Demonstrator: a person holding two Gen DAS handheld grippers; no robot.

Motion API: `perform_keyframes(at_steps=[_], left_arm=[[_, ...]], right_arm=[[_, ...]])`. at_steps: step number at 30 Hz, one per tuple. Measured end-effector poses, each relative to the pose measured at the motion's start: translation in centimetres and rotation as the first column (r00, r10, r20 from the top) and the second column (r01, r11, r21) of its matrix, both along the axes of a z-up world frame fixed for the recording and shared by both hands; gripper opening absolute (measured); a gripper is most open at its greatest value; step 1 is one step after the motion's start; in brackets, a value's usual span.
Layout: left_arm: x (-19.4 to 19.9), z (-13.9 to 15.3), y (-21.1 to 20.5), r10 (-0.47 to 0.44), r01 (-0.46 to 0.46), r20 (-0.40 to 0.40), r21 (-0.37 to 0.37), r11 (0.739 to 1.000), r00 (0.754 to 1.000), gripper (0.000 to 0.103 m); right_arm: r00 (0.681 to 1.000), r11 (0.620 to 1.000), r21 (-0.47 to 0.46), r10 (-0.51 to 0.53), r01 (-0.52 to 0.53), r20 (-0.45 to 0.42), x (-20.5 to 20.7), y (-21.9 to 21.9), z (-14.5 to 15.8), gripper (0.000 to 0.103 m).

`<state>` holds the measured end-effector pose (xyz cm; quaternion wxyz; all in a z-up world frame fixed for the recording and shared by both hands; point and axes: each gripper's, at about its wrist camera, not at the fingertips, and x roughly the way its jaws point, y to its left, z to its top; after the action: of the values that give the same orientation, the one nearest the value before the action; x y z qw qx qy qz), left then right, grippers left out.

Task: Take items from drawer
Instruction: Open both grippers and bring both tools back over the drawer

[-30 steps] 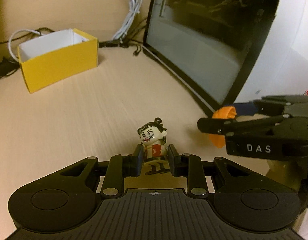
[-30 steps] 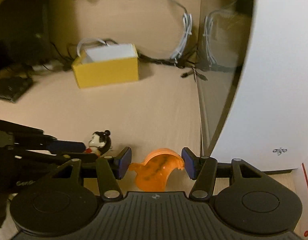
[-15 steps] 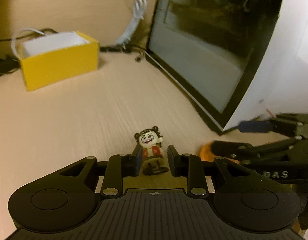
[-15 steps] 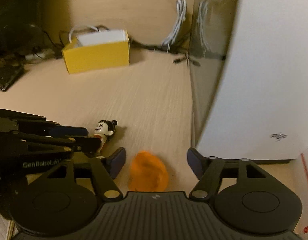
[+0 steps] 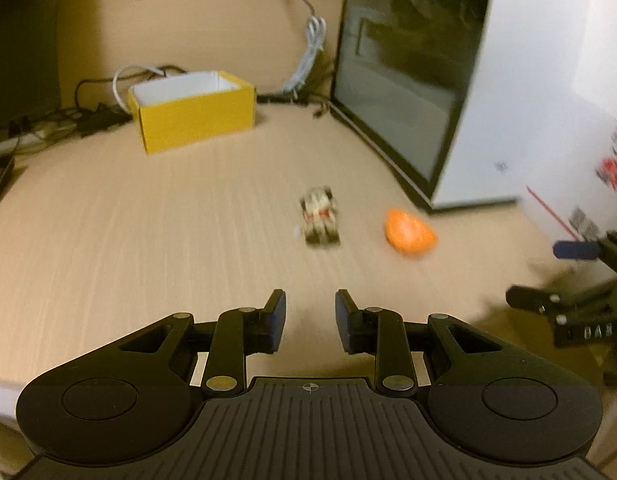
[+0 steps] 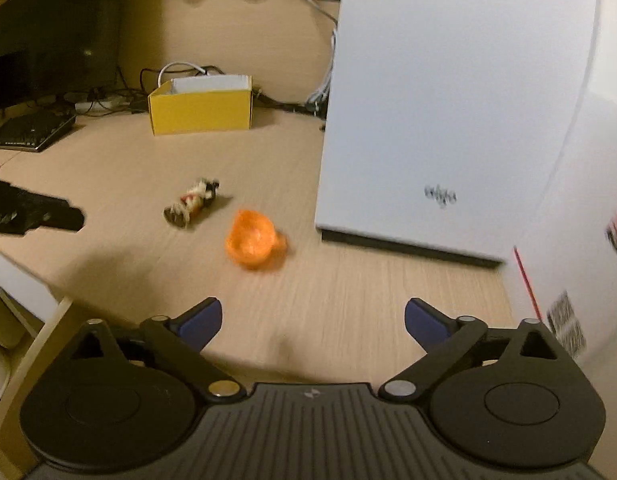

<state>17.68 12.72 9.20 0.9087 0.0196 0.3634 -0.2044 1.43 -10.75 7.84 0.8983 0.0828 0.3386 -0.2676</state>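
A small toy figure lies on its back on the wooden desk, and next to it on the right rests an orange shell-like piece. My left gripper hovers short of both, open, nothing between its fingers. In the right wrist view the figure and the orange piece lie well ahead of my right gripper, whose jaws are opening wide around bare desk. The left gripper pokes in from the left there; the right gripper shows at the left view's right edge.
A yellow open box stands at the back beside cables. A white computer case with a dark glass side walls off the right. A keyboard and monitor sit far left. The desk's front edge is at lower left.
Both grippers have drawn back from the toys. The figure, earlier upright between the left fingers, now lies free on the desk. The right jaws widened and let go of the orange piece.
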Motion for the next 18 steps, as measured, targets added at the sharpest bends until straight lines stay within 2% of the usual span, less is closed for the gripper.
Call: perform_keyframes(at_steps=[4, 9, 13, 18], left_arm=[[-2.9, -1.6, -0.2, -0.009, 0.009, -0.061, 0.002, 1.000, 0.998, 0.030], [-5.4, -3.4, -1.4, -0.056, 0.055, -0.139, -0.009, 0.998, 0.989, 0.030], [-6.7, -4.5, -2.2, -0.085, 0.085, -0.158, -0.004, 0.996, 0.984, 0.030], [-7.1, -4.7, -1.5, -0.044, 0.047, -0.158, 0.017, 0.999, 0.987, 0.030]], right_arm=[[0.999, 0.996, 0.074, 0.049, -0.048, -0.014, -1.5, 0.7, -0.8, 0.098], [0.998, 0.993, 0.110, 0.047, -0.043, -0.035, -3.3, 2.2, -1.3, 0.098], [0.996, 0.991, 0.121, 0.059, -0.052, -0.059, -4.6, 3.2, -2.0, 0.098], [0.995, 0.984, 0.175, 0.039, -0.022, -0.097, -5.5, 3.0, -3.6, 0.098]])
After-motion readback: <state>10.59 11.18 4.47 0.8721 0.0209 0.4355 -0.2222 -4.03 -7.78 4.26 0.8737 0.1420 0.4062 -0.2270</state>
